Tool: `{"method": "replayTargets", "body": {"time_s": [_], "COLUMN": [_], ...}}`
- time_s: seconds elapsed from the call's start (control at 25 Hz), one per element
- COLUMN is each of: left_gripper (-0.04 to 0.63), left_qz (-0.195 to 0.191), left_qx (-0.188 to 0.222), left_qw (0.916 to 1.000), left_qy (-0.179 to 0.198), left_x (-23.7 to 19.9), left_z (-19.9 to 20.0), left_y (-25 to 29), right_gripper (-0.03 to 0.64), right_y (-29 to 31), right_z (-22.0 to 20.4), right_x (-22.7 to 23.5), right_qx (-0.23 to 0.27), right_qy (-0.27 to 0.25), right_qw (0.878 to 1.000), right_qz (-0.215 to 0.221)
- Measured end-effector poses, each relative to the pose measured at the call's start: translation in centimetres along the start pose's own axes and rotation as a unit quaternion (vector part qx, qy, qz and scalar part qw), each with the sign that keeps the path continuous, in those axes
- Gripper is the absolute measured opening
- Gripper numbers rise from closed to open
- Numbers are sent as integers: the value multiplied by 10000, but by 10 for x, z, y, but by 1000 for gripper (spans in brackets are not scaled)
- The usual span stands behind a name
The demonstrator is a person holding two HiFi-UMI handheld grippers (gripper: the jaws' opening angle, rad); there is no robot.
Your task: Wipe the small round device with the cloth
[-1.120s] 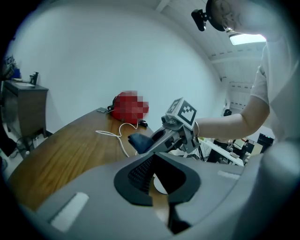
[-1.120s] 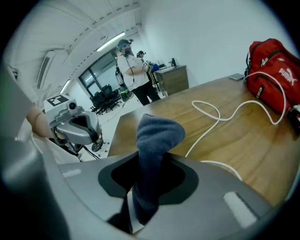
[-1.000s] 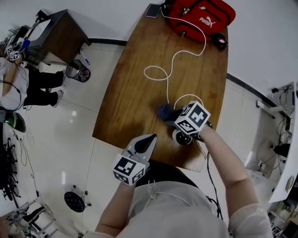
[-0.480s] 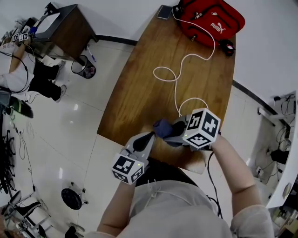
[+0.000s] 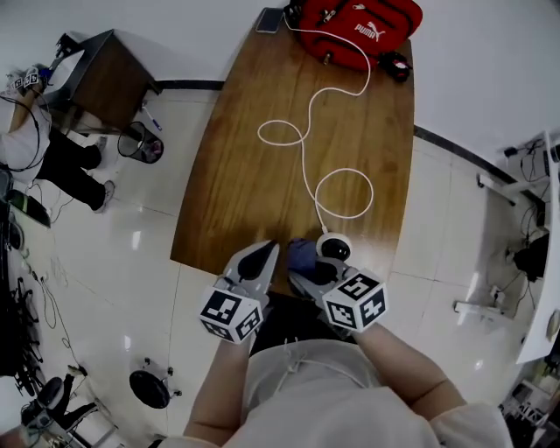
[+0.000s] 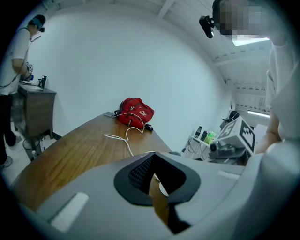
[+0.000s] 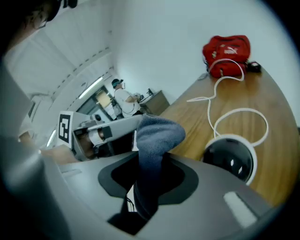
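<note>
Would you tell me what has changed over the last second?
The right gripper, still clamping the blue cloth, drew back toward the person off the small round black-and-white device, uncovering it. The left gripper stayed shut at the near edge of the wooden table.

Wooden table (image 5: pixel 236 184), long and brown. Carries a small round device (image 5: pixel 333 247) just ahead of the right gripper (image 7: pixel 149 176), near the close edge. Bears a white cable (image 5: pixel 302 150) looping from there toward a red bag (image 5: pixel 359 31) far ahead, phone (image 5: pixel 268 19) just left of it.
</note>
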State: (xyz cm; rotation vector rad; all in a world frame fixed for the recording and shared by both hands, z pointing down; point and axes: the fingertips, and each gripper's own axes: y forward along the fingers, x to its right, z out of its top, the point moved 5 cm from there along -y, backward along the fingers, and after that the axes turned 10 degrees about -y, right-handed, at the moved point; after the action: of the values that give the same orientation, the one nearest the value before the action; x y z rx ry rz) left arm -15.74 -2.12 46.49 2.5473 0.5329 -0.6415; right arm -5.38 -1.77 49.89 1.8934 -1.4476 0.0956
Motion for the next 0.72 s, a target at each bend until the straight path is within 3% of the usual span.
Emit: {"method": "replayTargets", "body": {"time_s": [0.12, 0.2, 0.52, 0.72], "left_gripper": [6, 6, 6, 6], "left_qz": [-63, -174, -344, -220], "left_qx": [-107, -175, -239, -237], "left_qw": [9999, 9997, 9991, 9994], "left_qy": [-10, -8, 44, 74], "left_x": [8, 16, 29, 29], "left_z": [-12, -20, -42, -58], "left_y": [2, 4, 7, 0], "right_gripper": [112, 112, 112, 112], "right_y": [-1, -2, -3, -10], "right_z": [-27, -37, -77, -102], "right_x": [14, 19, 42, 37], "right_qx": [232, 170, -468, -855], "right_qy": [1062, 1350, 1102, 1309], "right_qw": [9940, 9907, 9916, 9869], "right_qz": [-92, -5, -491, -392]}}
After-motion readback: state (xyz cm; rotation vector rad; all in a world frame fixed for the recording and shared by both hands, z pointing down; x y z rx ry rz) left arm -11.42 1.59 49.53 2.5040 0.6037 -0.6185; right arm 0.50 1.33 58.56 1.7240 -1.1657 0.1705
